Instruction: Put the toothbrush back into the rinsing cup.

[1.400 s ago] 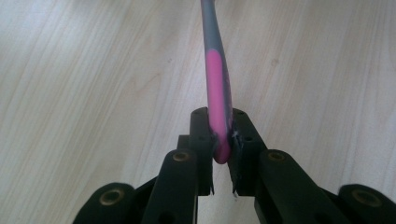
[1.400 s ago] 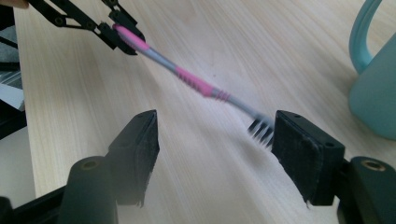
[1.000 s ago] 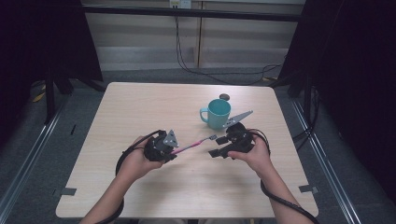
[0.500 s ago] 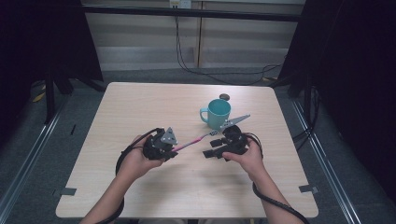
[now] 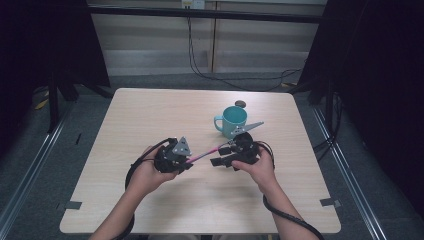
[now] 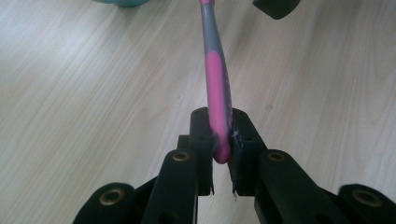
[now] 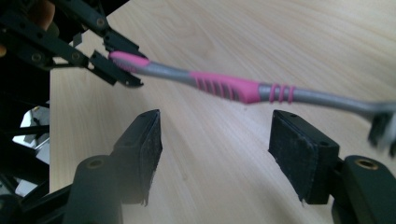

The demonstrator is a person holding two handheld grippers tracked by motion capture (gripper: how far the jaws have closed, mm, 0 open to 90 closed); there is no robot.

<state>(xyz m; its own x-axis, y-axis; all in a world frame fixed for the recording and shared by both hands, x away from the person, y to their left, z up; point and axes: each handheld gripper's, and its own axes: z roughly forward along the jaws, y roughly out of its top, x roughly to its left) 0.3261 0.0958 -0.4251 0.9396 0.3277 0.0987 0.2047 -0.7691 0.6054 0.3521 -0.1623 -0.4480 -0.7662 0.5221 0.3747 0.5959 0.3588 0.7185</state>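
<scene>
A pink and grey toothbrush [image 5: 204,153] hangs level above the table between both hands. My left gripper [image 6: 219,126] is shut on the end of its handle [image 6: 215,79], and the brush points away toward the right hand. My right gripper [image 7: 217,140] stands open just below the middle of the toothbrush [image 7: 224,86], its pads [image 7: 149,140] apart and not touching it. The bristle head [image 7: 383,128] is at the right edge of the right gripper view. In the high view the left gripper [image 5: 189,161] and the right gripper [image 5: 220,155] face each other near the table's middle.
A teal mug [image 5: 234,120] stands upright just behind the right hand, with a small dark round object [image 5: 241,104] beyond it. The wooden table [image 5: 150,115] has bare room on the left and front. Cables trail from both grippers toward the front edge.
The right hand and its gripper have shifted slightly left, closer to the toothbrush. The left hand has kept still with the brush in its grip.
</scene>
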